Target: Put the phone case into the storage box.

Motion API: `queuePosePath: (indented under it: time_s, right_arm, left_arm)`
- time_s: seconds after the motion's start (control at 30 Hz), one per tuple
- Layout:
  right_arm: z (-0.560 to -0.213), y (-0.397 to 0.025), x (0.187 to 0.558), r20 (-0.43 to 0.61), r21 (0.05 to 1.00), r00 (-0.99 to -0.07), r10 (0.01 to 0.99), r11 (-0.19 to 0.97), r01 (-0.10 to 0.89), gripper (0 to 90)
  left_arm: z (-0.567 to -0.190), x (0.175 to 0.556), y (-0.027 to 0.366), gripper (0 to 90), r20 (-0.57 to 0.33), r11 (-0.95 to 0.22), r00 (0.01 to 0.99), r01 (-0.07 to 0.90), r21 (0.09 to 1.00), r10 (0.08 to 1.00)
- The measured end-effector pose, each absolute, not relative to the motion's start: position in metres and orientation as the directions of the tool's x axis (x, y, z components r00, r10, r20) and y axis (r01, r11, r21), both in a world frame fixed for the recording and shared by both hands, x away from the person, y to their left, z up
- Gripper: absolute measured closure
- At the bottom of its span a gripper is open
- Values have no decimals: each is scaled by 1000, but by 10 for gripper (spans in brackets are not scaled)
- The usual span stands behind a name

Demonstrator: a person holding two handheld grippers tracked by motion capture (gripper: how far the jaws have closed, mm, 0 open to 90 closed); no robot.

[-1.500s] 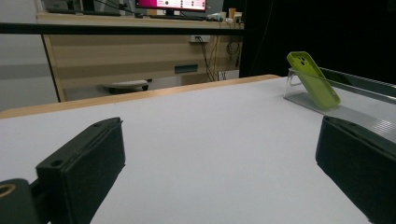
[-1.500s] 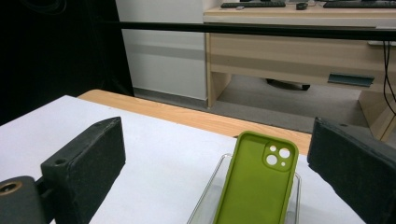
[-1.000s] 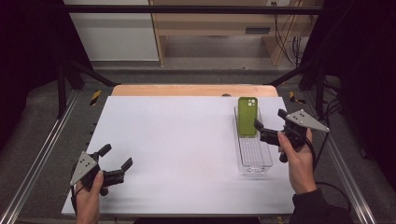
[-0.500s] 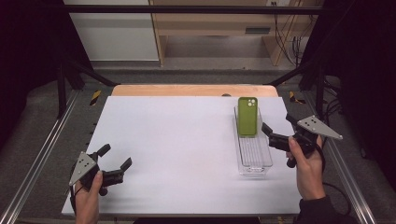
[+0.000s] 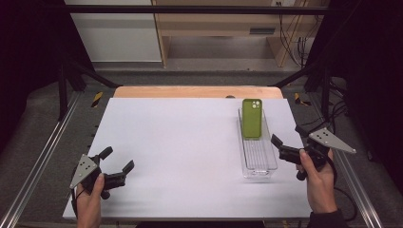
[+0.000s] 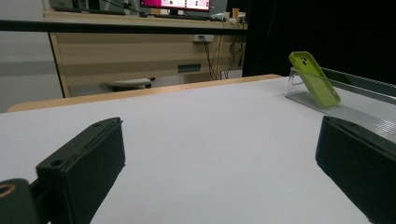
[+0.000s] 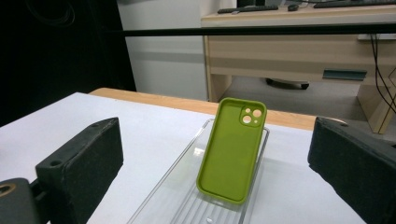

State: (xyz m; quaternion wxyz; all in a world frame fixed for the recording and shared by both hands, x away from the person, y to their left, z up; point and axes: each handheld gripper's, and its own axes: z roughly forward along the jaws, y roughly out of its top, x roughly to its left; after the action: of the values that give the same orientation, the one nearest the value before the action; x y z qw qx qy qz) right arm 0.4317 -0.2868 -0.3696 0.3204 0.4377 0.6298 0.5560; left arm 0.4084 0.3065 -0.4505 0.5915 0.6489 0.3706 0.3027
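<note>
Jaws of both grippers are spread wide, nothing held. The green case leans in the far end of the clear tray. The right gripper should be squared to its edges before closing.

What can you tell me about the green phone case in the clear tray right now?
The olive-green phone case, soft-looking like silicone, is empty, its hollow inner side facing the right tool's camera, with a raised camera cutout of three holes at its upper corner. It stands tilted, lower edge on the ribbed floor of the long clear plastic tray, top leaning back against the tray's far end wall. Nothing else touches it; the right tool sits apart, jaws open.
</note>
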Motion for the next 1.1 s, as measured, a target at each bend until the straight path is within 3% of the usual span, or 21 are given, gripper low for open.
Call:
queuePosePath:
  time_s: [1.1]
  right_arm:
    - [-422,-327,387,137,975,-356,924,-62,215,37]
  left_arm:
    - [-451,401,307,10,-38,-33,543,121,992,839]
